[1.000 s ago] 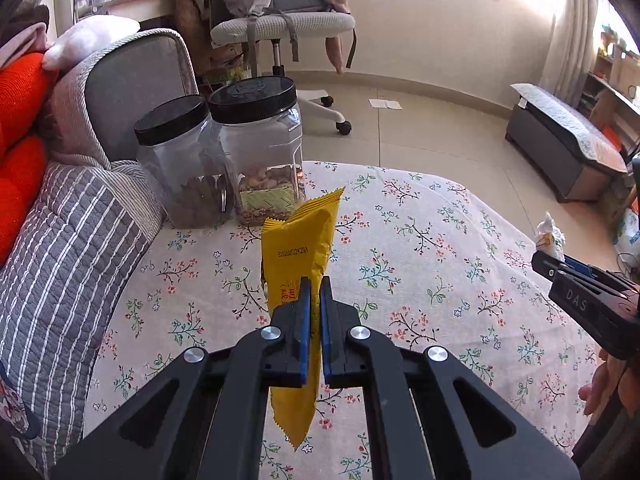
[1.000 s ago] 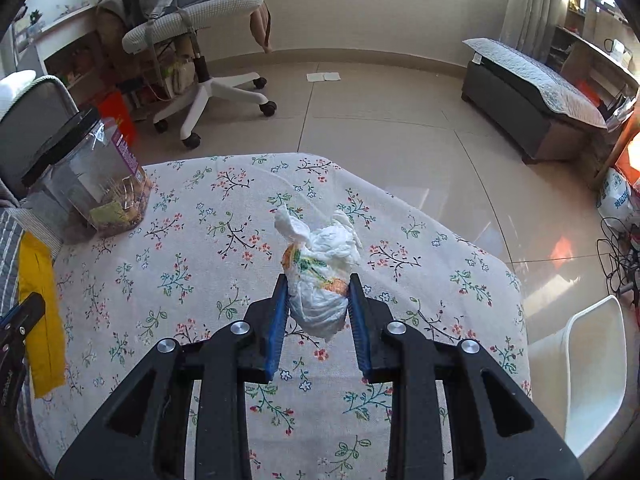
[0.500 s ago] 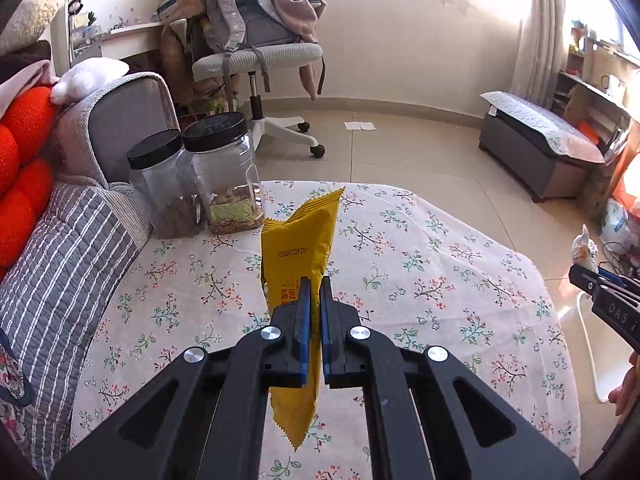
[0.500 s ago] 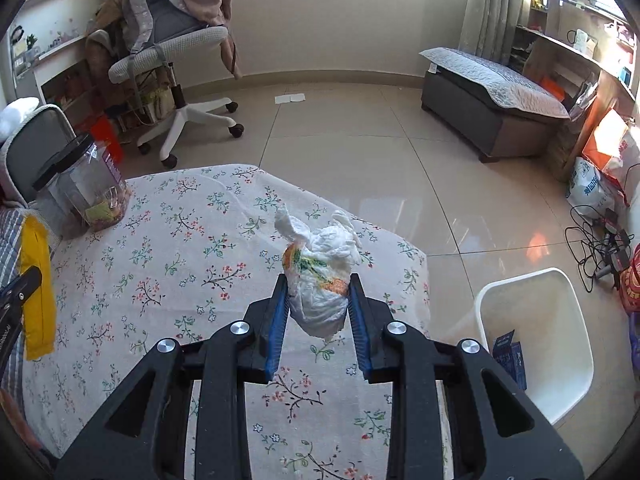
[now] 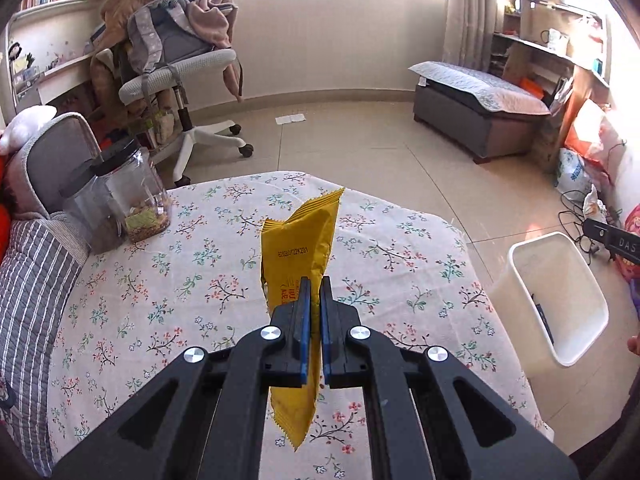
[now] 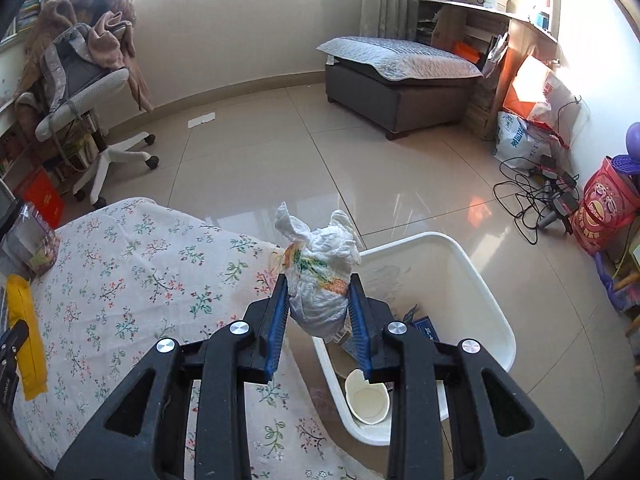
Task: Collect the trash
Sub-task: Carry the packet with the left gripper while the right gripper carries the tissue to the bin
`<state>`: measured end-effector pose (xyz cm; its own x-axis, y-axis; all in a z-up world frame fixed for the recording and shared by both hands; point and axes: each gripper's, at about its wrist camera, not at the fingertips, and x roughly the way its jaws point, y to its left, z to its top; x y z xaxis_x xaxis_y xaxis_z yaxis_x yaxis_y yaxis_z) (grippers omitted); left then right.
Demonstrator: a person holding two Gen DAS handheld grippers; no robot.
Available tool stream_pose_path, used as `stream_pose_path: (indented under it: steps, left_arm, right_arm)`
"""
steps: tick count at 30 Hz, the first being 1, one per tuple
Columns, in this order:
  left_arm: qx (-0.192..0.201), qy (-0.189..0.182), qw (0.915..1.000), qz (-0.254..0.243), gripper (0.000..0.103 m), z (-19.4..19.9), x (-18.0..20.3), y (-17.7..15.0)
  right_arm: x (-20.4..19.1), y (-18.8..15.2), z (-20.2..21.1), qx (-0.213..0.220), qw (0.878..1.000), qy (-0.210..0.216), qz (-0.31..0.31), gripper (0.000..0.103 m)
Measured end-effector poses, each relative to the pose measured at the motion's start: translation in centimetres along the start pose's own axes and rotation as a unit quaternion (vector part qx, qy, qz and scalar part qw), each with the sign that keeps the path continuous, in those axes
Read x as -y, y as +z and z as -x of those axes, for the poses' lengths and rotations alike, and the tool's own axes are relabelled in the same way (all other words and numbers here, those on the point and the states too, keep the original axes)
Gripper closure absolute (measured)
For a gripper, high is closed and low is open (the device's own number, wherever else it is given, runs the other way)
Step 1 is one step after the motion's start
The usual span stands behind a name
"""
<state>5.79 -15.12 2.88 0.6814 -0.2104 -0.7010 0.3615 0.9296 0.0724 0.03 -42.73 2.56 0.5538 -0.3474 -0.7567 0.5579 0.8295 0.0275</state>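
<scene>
Right wrist view, right tool (image 6: 318, 304) gripping crumpled wrapper (image 6: 318, 284), white bin (image 6: 460, 280) below

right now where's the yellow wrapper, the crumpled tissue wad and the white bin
yellow wrapper (image 5: 298, 242), left wrist view, upper flat face
crumpled tissue wad (image 6: 318, 280), right wrist view, middle of the wad
white bin (image 6: 478, 276), right wrist view, far inner wall

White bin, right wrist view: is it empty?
No, the white bin already holds a paper cup and some dark blue packaging at its bottom.
</scene>
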Motion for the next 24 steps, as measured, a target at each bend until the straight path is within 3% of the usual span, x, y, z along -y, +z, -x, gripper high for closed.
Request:
stream_pose_path:
  steps: [6,7,9,14,17,24]
  left_arm:
    - [0.005,-0.03,0.9987,-0.041,0.099,0.1,5.7,1.5]
    - [0.005,-0.037,0.9982,-0.047,0.099,0.1,6.8,1.8]
    - [0.007,-0.053,0.9967,-0.061,0.099,0.1,9.2,2.5]
    - [0.016,-0.103,0.9907,-0.088,0.099,0.5,15.6,4.5]
    - [0.022,-0.127,0.9861,-0.104,0.099,0.6,19.2,5.4]
    - [0.021,-0.173,0.9758,-0.132,0.099,0.4,26.2,7.0]
  right_arm:
    - [5.9,0.2,-1.9,-0.015,0.997,-0.045,-0.056,0.072]
    - [6.8,0.3,-2.3,-0.02,0.997,-0.046,-0.064,0.07]
    - [8.4,0.1,-2.6,-0.024,0.995,-0.051,-0.08,0.055]
    - [12.0,0.0,-1.9,-0.014,0.99,-0.042,-0.134,0.037]
    - [13.9,0.0,-1.1,-0.004,0.986,-0.043,-0.161,0.031]
    - [19.0,-0.5,0.7,0.022,0.967,-0.092,-0.236,0.016]
